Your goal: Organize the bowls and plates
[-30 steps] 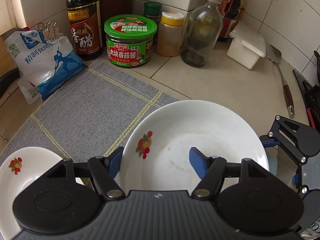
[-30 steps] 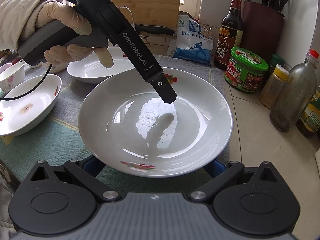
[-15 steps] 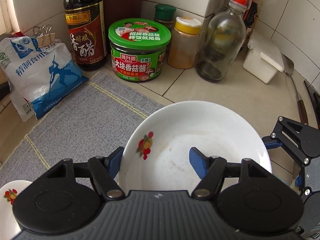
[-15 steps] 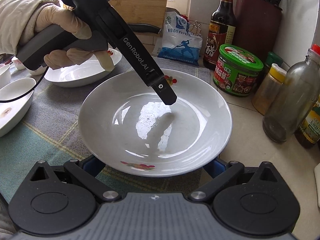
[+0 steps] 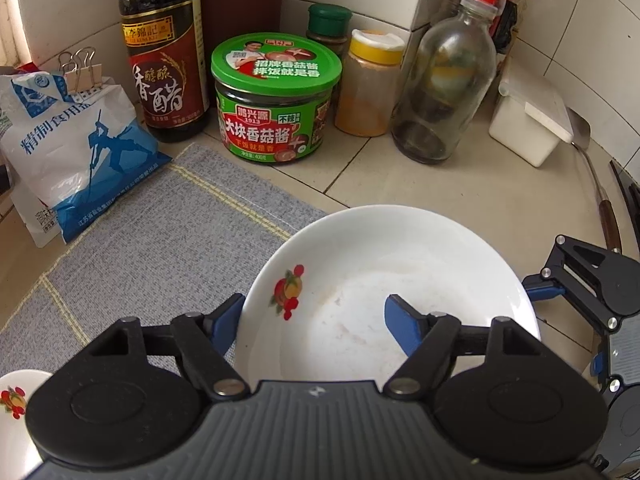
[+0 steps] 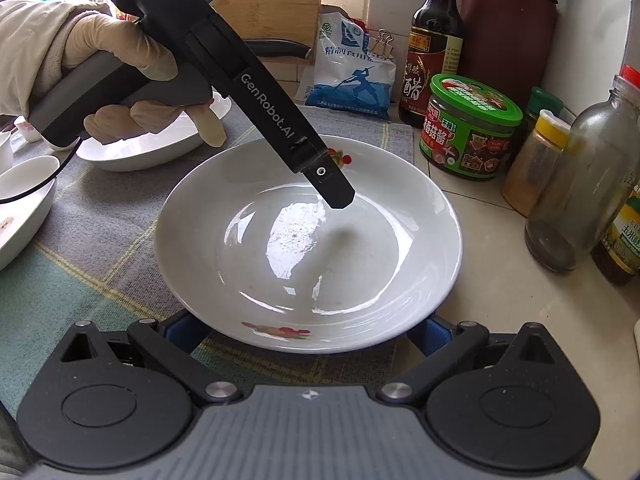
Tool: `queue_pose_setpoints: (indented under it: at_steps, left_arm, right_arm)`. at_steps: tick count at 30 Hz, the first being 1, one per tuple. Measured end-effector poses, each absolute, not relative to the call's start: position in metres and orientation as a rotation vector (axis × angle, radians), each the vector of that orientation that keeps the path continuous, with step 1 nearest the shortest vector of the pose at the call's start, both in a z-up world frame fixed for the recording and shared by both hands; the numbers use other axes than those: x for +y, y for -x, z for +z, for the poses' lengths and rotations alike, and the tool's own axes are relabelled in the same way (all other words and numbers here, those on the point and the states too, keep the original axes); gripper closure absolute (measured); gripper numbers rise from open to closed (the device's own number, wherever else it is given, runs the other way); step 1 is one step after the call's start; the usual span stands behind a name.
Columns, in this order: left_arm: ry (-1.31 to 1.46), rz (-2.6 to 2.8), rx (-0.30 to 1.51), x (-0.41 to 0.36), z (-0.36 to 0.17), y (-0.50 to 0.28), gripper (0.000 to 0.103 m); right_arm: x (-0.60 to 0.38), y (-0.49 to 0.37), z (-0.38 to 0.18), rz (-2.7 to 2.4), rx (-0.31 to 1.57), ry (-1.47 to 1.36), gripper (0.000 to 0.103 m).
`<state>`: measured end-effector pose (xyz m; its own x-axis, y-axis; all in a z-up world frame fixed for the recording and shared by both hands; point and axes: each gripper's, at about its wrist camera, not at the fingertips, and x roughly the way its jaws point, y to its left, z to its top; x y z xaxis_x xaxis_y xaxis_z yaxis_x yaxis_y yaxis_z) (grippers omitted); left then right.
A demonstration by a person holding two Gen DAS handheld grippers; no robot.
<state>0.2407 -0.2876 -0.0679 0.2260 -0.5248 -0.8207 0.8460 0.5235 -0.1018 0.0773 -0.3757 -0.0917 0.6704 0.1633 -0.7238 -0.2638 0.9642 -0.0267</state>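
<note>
A white deep plate (image 5: 384, 280) with fruit prints is held by both grippers, with its far edge over the tiled counter. My left gripper (image 5: 316, 320) straddles its rim, one blue finger outside, one inside the plate, and seems shut on it. In the right wrist view the plate (image 6: 308, 248) fills the middle. My right gripper (image 6: 304, 332) has its fingers under the near rim, mostly hidden; I cannot tell its state. The left gripper's finger (image 6: 328, 184) shows over the far rim. Another white plate (image 6: 148, 144) and a bowl (image 6: 24, 204) lie on the mat behind.
A grey checked mat (image 5: 152, 232) covers the counter's left. At the back stand a salt bag (image 5: 72, 152), a vinegar bottle (image 5: 164, 56), a green-lidded sauce jar (image 5: 276, 100), a spice jar (image 5: 368, 84) and a glass bottle (image 5: 444, 84). A white box (image 5: 528, 120) and a spatula (image 5: 600, 192) are right.
Both grippers have carried the plate to the right and toward the jars at the back. The other plate and bowl have slid to the left edge of the views.
</note>
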Motion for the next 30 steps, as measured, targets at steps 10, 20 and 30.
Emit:
queue_pose_setpoints:
  at_steps: [10, 20, 30]
  left_arm:
    - [-0.404, -0.911, 0.785, -0.248, -0.026, -0.211, 0.013]
    - [-0.290, -0.808, 0.668, -0.156, 0.019, -0.145, 0.009]
    - [-0.176, -0.688, 0.719, -0.059, 0.005, -0.084, 0.009]
  right_arm:
    - [-0.366, -0.059, -0.079, 0.167, 0.818, 0.091, 0.000]
    - [-0.320, -0.022, -0.053, 0.109, 0.760, 0.099, 0.000]
    - [-0.258, 0.005, -0.042, 0.121, 0.738, 0.097, 0.000]
